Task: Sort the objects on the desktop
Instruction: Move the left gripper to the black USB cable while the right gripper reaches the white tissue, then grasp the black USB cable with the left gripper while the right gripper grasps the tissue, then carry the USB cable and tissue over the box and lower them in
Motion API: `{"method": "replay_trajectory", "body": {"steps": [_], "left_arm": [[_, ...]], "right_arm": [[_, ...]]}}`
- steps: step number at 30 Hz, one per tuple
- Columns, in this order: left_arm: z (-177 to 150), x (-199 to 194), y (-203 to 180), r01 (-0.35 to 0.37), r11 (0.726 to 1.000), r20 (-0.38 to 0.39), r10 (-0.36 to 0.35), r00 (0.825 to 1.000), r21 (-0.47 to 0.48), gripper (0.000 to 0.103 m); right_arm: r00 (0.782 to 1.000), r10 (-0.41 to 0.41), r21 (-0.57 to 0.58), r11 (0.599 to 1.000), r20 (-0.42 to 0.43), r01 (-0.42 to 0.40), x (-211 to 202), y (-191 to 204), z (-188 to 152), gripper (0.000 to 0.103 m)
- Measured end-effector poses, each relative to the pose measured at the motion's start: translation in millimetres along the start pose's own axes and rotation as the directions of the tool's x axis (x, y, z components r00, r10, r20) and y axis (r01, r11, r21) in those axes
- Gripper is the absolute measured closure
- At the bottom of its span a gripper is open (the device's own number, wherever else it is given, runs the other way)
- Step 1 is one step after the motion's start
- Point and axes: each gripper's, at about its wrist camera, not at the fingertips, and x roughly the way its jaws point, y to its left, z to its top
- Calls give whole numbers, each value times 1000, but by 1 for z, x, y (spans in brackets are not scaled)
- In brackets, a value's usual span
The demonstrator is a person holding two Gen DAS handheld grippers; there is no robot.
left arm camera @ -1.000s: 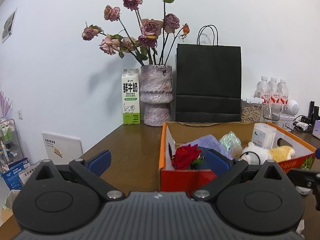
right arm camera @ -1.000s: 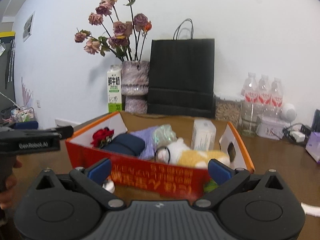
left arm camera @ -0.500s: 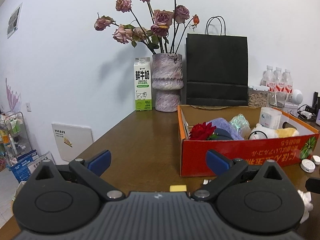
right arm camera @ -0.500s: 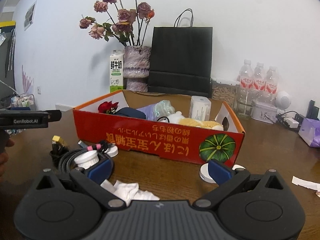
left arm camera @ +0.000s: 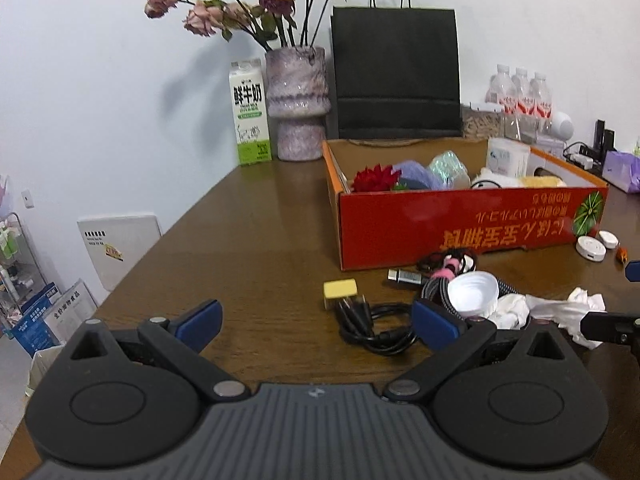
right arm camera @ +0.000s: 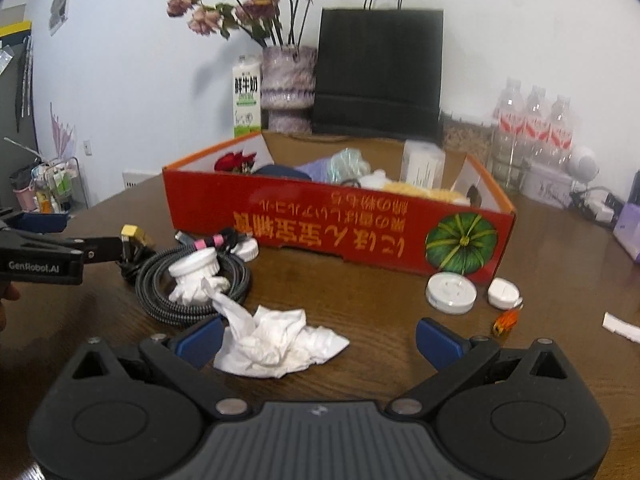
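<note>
A red cardboard box [left arm camera: 460, 232] [right arm camera: 340, 224] stands on the brown table holding a red flower [left arm camera: 376, 178], a plush toy and a white tub. In front of it lie a black cable with a yellow plug [left arm camera: 340, 290], a braided cable coil [right arm camera: 192, 280], a white cap [left arm camera: 472, 292], crumpled tissue [right arm camera: 276, 340] and two white discs [right arm camera: 450, 292]. My left gripper [left arm camera: 316, 322] is open above the table, the black cable near its right finger. My right gripper [right arm camera: 318, 338] is open with the tissue between its fingers, not squeezed.
At the back stand a vase of dried roses [left arm camera: 298, 104], a milk carton [left arm camera: 250, 112], a black paper bag [left arm camera: 396, 72] and water bottles [left arm camera: 520, 96]. A small orange item [right arm camera: 506, 320] and a paper scrap [right arm camera: 620, 326] lie at the right. The table's left edge drops to the floor.
Both grippers have pulled back from the box and lowered toward the table, so the cables, cap, tissue and discs in front of the box have come into view. Both stay open.
</note>
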Motion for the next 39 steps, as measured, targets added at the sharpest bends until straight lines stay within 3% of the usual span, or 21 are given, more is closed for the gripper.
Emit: {"method": "replay_trajectory", "body": {"steps": [8,14,22,32,34,35,39], "left_arm": [[2,12,-11,22,998,-56,-20,998,52,0],[5,23,-11,44,999,-98,-41,994,26,3],[7,30,-13,97,995,-133,-95,987,6,23],[11,41,-17,100,995,-151,-101,983,-14,25],[11,41,-19,116,993,-145,-117,982,-10,41],[12,40,-20,127,992,-140,-126,982,-7,44],[10,37,-24,136,991,-132,-134,982,7,48]], "right_arm": [[998,12,-6,1000,-56,-12,9,5,0,0],[997,13,4,1000,-74,-13,16,6,2,3],[996,39,3,999,-83,-38,17,7,3,24],[996,43,8,999,-73,-43,15,6,3,35],[997,44,8,999,-70,-44,14,6,3,40],[997,44,8,999,-69,-44,14,6,3,41],[997,48,16,999,-58,-47,13,5,3,63]]}}
